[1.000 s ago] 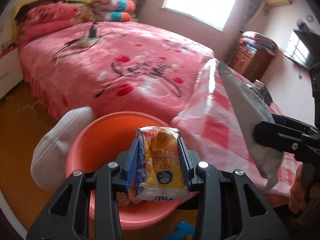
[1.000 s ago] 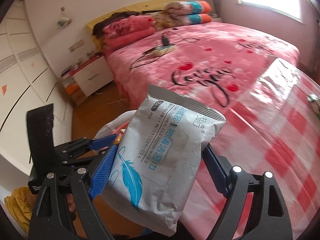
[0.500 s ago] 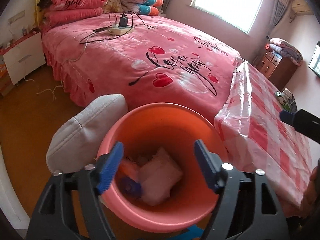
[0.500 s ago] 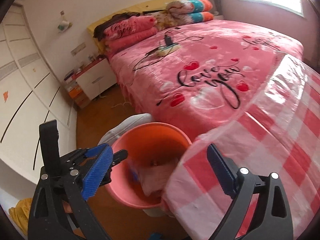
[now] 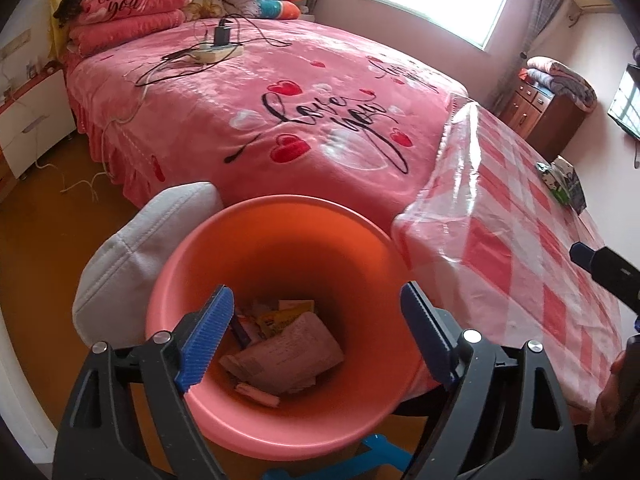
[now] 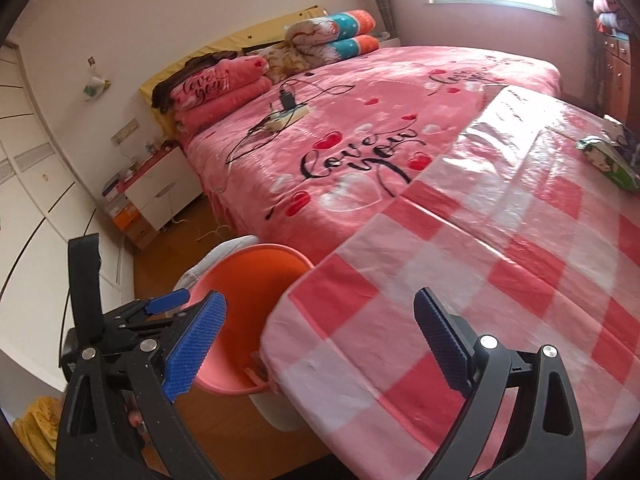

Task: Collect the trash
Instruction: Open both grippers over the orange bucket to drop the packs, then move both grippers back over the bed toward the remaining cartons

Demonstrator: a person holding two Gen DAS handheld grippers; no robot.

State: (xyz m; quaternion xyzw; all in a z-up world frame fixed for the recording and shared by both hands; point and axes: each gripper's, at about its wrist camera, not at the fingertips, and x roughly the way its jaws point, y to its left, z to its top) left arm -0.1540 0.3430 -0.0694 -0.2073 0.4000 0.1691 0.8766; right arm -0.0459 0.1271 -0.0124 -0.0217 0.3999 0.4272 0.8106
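An orange bin [image 5: 224, 256] stands on the floor between the bed and the checked table; it also shows in the right wrist view [image 6: 248, 276]. Inside lie a white wipes pack [image 5: 288, 356], a yellow packet [image 5: 280, 318] and other scraps. My left gripper [image 5: 316, 336] is open and empty right above the bin's mouth. My right gripper [image 6: 320, 344] is open and empty over the table's near corner, beside the bin. A green packet [image 6: 608, 156] lies at the table's far side, also in the left wrist view [image 5: 560, 180].
A pink bed [image 5: 280, 92] with a power strip and cables [image 5: 212, 50] fills the back. The checked table [image 6: 520, 248] has a glossy plastic cover. A grey cushioned stool [image 5: 132, 248] touches the bin's left side. A wooden cabinet [image 5: 548, 112] stands far right.
Both grippers opened. The yellow tissue packet left my left gripper and the white wipes pack left my right one; both now lie in the bin. The right gripper has swung over the table.
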